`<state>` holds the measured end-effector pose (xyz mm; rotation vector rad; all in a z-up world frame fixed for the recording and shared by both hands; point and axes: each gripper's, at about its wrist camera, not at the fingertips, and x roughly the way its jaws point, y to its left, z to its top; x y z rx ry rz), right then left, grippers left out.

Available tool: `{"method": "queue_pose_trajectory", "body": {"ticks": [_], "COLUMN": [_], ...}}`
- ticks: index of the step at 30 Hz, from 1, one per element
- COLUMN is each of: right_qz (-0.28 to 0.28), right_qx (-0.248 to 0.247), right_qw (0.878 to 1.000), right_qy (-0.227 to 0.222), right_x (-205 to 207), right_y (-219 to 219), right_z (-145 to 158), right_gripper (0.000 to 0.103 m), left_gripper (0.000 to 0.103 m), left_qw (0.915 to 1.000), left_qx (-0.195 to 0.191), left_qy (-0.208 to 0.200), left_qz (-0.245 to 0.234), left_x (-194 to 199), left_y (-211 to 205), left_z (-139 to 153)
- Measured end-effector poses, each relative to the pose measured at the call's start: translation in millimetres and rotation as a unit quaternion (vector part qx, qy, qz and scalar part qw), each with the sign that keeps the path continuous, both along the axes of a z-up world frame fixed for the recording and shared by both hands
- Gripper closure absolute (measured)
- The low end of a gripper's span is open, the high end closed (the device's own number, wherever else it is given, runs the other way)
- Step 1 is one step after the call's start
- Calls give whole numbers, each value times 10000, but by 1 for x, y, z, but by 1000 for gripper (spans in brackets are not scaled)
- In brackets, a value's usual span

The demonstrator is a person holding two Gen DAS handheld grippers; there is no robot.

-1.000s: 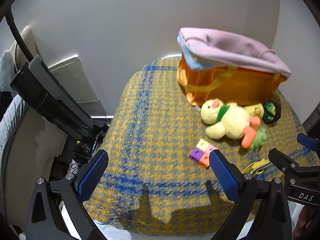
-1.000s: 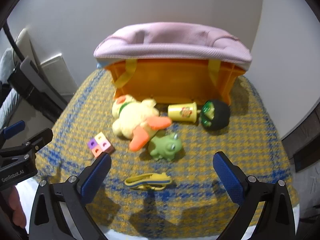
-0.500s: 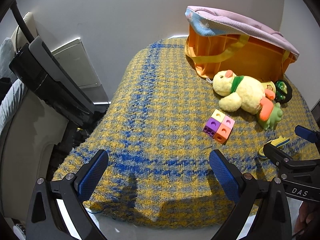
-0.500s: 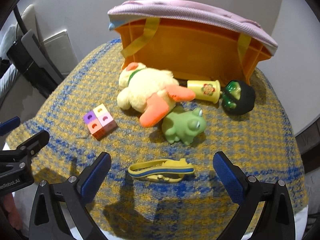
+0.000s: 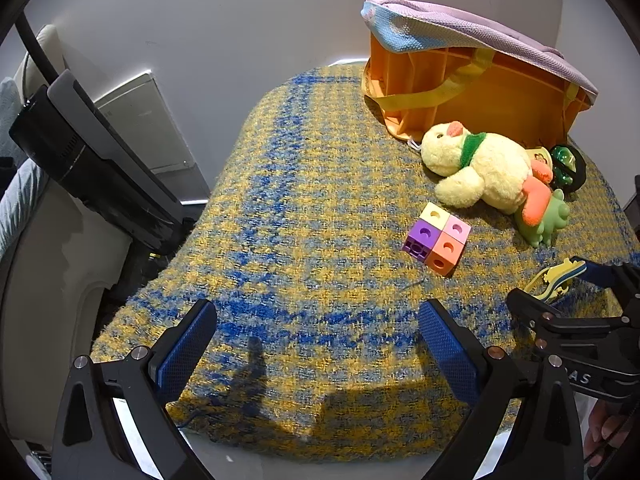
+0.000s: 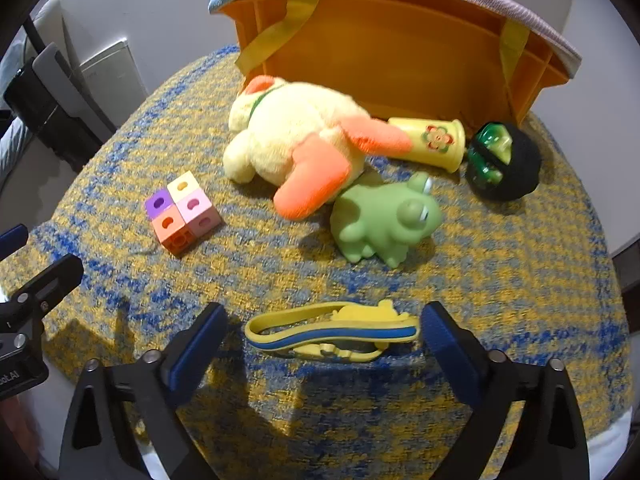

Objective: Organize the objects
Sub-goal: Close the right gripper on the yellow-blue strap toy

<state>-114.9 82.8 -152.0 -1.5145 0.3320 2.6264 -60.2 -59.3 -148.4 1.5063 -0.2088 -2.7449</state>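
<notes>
Tabletop [image 6: 520,280] under yellow-blue woven cloth, orange bag [image 6: 400,52] at the back, plush duck [image 6: 296,132] lying before it, green frog [image 6: 380,220] beside the duck, four-colour block [image 6: 182,212] apart, yellow clip [image 6: 332,332] between the closing right gripper [image 6: 324,340] pads, untouched, left gripper [image 5: 316,344] spread over bare cloth.

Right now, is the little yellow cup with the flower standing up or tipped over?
Tipped over. The small yellow plastic flower cup lies on its side on the woven blanket, in front of the orange bin.

Lowered both grippers toward the blanket [image 6: 520,280]. My right gripper [image 6: 324,338] now straddles the yellow-and-blue sandal [image 6: 332,332], jaws closing, pads not yet touching it.
</notes>
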Motion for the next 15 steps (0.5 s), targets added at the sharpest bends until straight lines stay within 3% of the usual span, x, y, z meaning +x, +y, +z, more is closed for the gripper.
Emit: {"method": "queue_pose_trajectory", "body": {"ticks": [4, 15], "right_qz": [4, -86], "right_qx": [-55, -90], "right_qw": [10000, 9999], "right_qy": [-31, 67], "right_x": [0, 13], "right_y": [2, 16], "right_z": [-2, 13], "right_gripper": [26, 27], "left_gripper": [0, 0], "left_qw": [9999, 9990], "left_qx": [65, 156], "left_qy": [22, -68], "left_qz": [-156, -417], "left_x": [1, -5], "left_y": [4, 22], "left_z": [1, 4]}}
